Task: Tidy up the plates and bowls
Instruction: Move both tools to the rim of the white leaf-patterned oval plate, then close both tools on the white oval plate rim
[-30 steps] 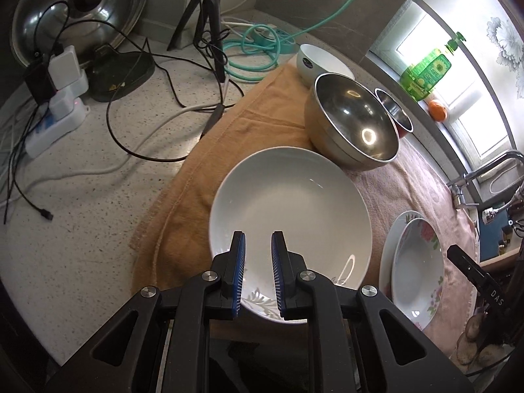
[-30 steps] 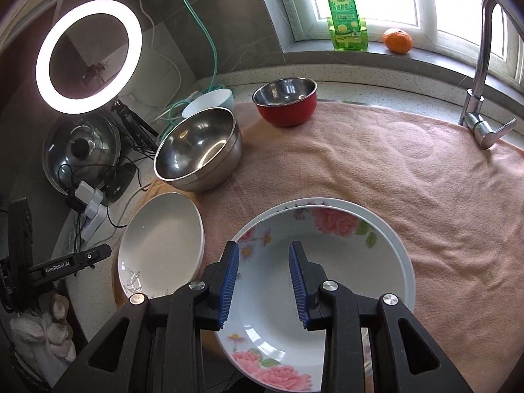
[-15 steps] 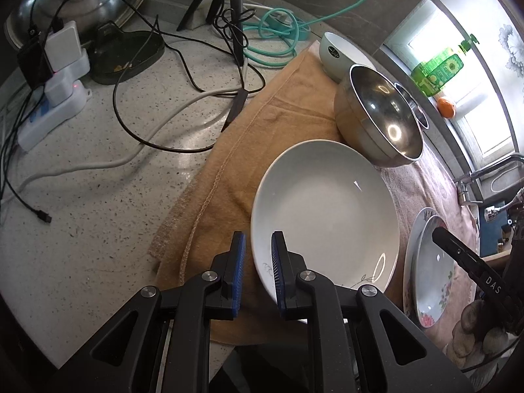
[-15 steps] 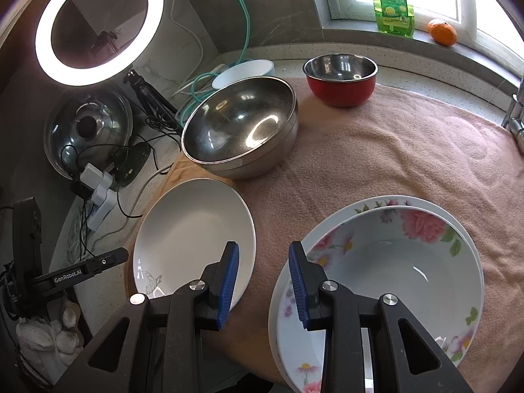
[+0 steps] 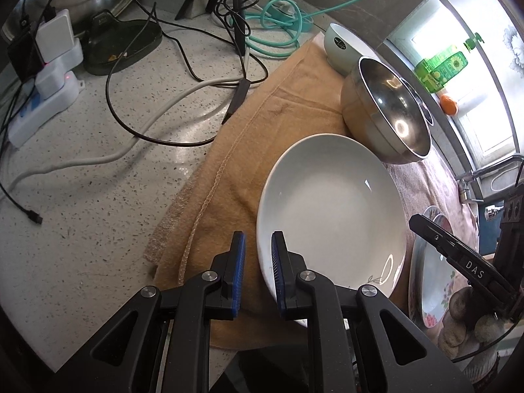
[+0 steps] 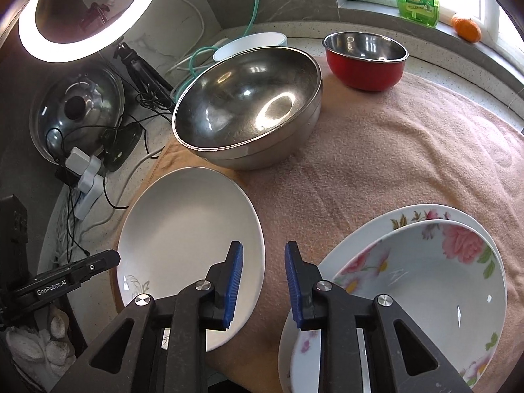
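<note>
Our left tool (image 5: 257,263), narrow and empty, straddles the near rim of the white plate (image 5: 330,209) lying on the desk's towel (image 5: 262,124), so we grip this slick, breakable rim firmly.

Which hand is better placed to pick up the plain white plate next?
Left, probably. The left tool sits right at the white plate near rim, which runs between its fingers. The right tool hangs over towel between both plates.
</note>
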### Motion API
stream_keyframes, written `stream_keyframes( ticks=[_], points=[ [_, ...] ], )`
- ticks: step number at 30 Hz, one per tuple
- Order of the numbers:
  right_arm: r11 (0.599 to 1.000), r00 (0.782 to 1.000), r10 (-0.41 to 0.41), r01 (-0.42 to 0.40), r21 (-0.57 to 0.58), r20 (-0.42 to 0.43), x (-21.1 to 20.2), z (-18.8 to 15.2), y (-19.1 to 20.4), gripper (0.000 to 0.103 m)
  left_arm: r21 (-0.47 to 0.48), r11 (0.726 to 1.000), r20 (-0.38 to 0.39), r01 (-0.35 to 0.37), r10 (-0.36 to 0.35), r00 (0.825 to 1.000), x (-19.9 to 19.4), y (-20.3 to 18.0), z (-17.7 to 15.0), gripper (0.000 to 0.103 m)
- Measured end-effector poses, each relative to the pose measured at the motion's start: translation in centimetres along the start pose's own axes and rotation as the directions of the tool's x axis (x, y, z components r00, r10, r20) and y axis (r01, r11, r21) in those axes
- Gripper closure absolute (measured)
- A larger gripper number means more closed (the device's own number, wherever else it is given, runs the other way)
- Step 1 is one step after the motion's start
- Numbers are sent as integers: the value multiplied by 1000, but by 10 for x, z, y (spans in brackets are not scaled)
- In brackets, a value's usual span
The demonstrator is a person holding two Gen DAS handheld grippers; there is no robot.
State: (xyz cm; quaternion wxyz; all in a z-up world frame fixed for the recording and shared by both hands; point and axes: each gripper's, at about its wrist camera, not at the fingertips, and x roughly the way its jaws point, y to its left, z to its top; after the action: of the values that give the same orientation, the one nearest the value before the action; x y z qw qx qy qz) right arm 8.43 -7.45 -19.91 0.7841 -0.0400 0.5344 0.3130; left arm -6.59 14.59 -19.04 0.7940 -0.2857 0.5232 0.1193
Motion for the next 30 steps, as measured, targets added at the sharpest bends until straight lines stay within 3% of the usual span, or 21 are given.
stream_keyframes(
  ticks=[30],
  points=[
    [1000, 997, 9, -10, -10, -71, 29, 5, 11, 91, 27, 999, -29, 18, -17, 999, 11, -6, -1, 89]
  ],
)
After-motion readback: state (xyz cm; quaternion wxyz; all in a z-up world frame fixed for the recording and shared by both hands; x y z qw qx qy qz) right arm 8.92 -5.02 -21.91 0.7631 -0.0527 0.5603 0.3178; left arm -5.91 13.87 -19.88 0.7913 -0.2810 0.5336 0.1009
